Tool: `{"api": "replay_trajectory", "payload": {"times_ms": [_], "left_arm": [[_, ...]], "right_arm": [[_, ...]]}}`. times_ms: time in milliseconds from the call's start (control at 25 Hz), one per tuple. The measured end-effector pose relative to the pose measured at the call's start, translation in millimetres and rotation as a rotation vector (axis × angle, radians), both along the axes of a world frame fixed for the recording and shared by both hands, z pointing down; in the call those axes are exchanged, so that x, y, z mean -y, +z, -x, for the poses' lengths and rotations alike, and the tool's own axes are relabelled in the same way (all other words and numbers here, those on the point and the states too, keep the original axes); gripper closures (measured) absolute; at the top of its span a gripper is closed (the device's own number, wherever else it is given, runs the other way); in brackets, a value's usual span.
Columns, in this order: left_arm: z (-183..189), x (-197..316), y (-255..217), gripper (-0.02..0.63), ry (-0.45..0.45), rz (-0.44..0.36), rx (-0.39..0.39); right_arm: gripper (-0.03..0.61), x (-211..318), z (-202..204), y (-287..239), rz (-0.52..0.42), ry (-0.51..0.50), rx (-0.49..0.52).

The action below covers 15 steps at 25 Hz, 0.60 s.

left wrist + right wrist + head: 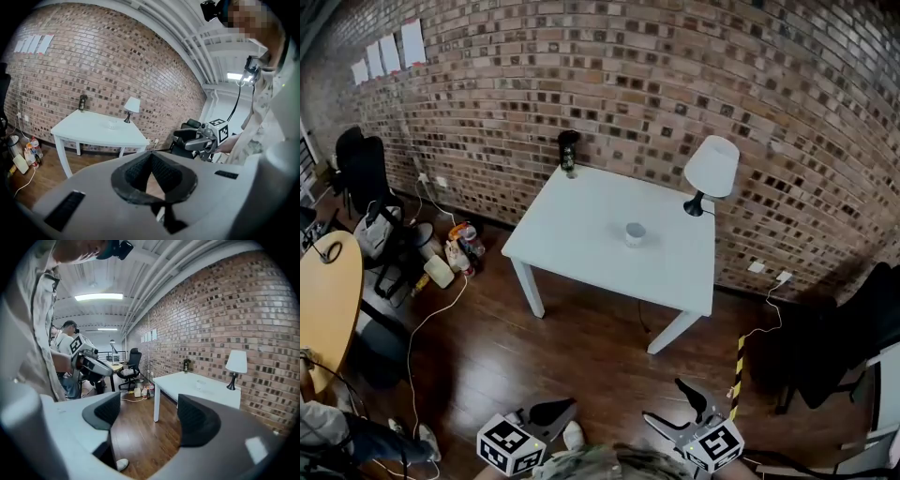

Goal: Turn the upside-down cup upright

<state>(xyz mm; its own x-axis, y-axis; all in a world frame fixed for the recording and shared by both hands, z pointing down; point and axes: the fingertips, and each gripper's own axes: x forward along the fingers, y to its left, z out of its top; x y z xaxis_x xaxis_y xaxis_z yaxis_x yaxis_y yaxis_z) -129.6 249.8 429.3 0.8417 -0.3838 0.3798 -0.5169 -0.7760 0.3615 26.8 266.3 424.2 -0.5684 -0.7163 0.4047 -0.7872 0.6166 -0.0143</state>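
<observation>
Cup [635, 233]: mid-table [581, 225], well apart from lamp [711, 169] and bottle [568, 150]; orientation too small to tell.
Left tongs [567, 405]: clenched, empty, seemingly idle.
Right tongs [662, 399]: spread wide, empty, likely readied for the grasp.
Both well short of table.

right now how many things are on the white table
3. A cup near the middle of the table, a lamp at its back right corner, a dark bottle at its back left corner. Nothing seems hidden.

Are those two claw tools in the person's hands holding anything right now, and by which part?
Nothing is held. The left gripper is shut on nothing, the right gripper is open and empty; the cup stands on the table, far from both.
</observation>
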Motion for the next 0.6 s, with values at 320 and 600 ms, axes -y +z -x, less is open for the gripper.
{"api": "replay_trajectory", "payload": {"times_ms": [320,600], "left_arm": [[-96.9,-108.3,-16.0,0.606,0.029,-0.071,0.031],[-147.4,-223.3,-25.8,0.606,0.021,-0.051,0.044]], "right_arm": [[0.199,-123.3,-77.6,-19.8,-0.005,-0.024,0.027],[0.201,-211.0,-130.3,-38.6,0.006,-0.032,0.053]]}}
